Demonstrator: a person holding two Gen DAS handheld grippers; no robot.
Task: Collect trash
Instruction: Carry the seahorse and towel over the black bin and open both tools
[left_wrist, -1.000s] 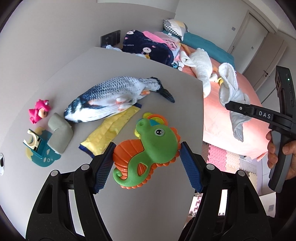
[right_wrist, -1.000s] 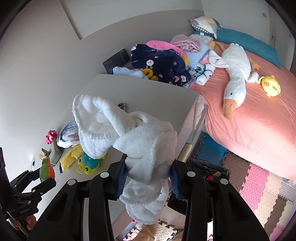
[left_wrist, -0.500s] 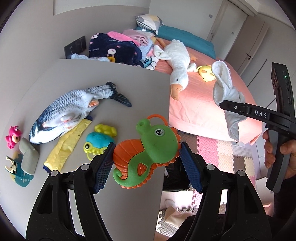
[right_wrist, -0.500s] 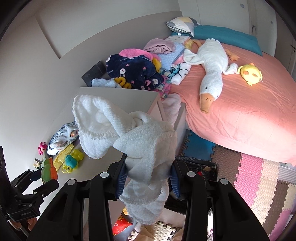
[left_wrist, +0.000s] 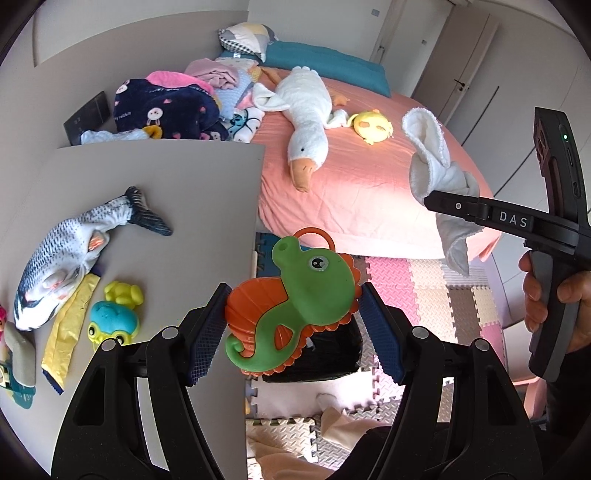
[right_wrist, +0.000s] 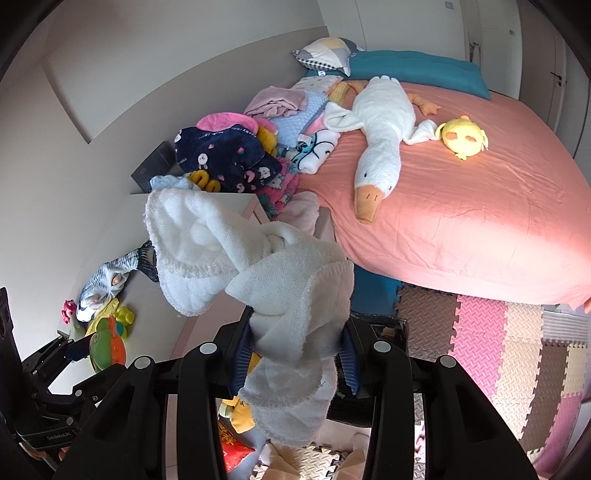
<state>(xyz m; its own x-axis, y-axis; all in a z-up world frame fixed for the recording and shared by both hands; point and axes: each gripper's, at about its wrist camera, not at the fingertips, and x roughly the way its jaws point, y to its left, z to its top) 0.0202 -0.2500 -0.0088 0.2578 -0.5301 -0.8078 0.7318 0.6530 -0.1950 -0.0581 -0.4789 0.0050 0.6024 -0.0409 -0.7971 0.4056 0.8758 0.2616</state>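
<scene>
My left gripper (left_wrist: 293, 325) is shut on a green and orange seahorse toy (left_wrist: 295, 306), held past the table's right edge above a black bin (left_wrist: 332, 358) on the floor. My right gripper (right_wrist: 297, 354) is shut on a white towel (right_wrist: 258, 266) that hangs over and below its fingers; it also shows in the left wrist view (left_wrist: 432, 173). The right gripper is held above the same black bin (right_wrist: 380, 323). The left gripper with the seahorse (right_wrist: 107, 341) shows at lower left in the right wrist view.
On the grey table (left_wrist: 166, 177) lie a plush fish (left_wrist: 74, 251), a yellow cloth (left_wrist: 68, 328), a blue and yellow toy (left_wrist: 114, 321) and small toys at the left edge. A pink bed (left_wrist: 369, 184) holds a white goose plush (left_wrist: 306, 110), a yellow chick and piled clothes. Foam mats cover the floor.
Both grippers have moved right, away from the table, carrying the seahorse and the towel. The seahorse has passed the table's edge and now hangs over the black bin.
</scene>
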